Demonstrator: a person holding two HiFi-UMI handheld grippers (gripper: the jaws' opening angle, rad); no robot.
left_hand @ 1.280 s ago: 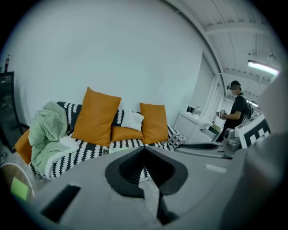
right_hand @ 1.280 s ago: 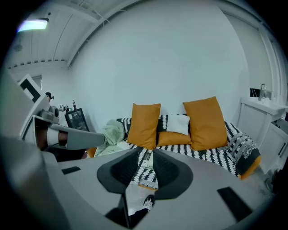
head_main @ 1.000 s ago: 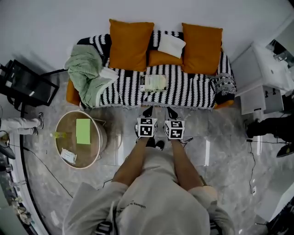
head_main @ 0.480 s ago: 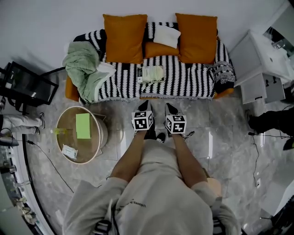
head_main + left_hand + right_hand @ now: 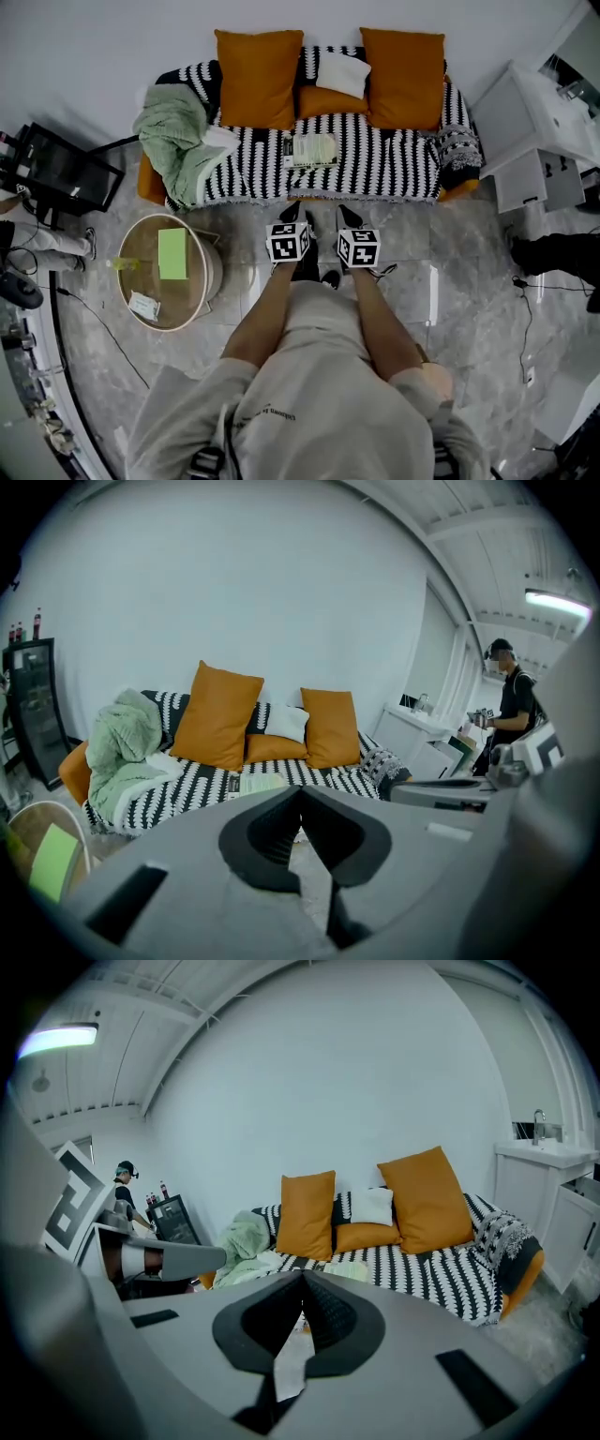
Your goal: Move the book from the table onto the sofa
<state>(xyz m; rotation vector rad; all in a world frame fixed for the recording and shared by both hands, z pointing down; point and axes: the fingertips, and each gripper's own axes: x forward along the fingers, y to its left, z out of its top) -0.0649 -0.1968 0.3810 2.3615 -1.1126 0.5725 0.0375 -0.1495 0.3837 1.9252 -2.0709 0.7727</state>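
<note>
Book: pale-covered book [image 5: 312,150] lying flat on the sofa's seat, near the middle of the front edge, with nothing touching it.
Sofa: orange sofa [image 5: 394,169] under a black-and-white striped throw, standing against the wall.
Cushions: two large orange cushions [image 5: 259,64] upright against the back, a smaller orange cushion [image 5: 323,101] between them, and a white pillow [image 5: 341,73] leaning above the small one.
Blanket: pale green blanket [image 5: 178,141] heaped over the sofa's left end, well apart from the book.
Left gripper: left gripper [image 5: 292,214] held over the floor just in front of the sofa and pointing at it; jaws pressed together with nothing between them.
Right gripper: right gripper [image 5: 347,216] just beside the left one and level with it; jaws likewise closed and empty.
Desk: round wooden desk [image 5: 141,272] on the floor left of the person, well apart from both grippers.
On the desk: flat green sheet [image 5: 172,253] and a small pale packet [image 5: 143,306] near the front rim.
Floor: grey marbled tiles [image 5: 469,300] with cables trailing across them.
</note>
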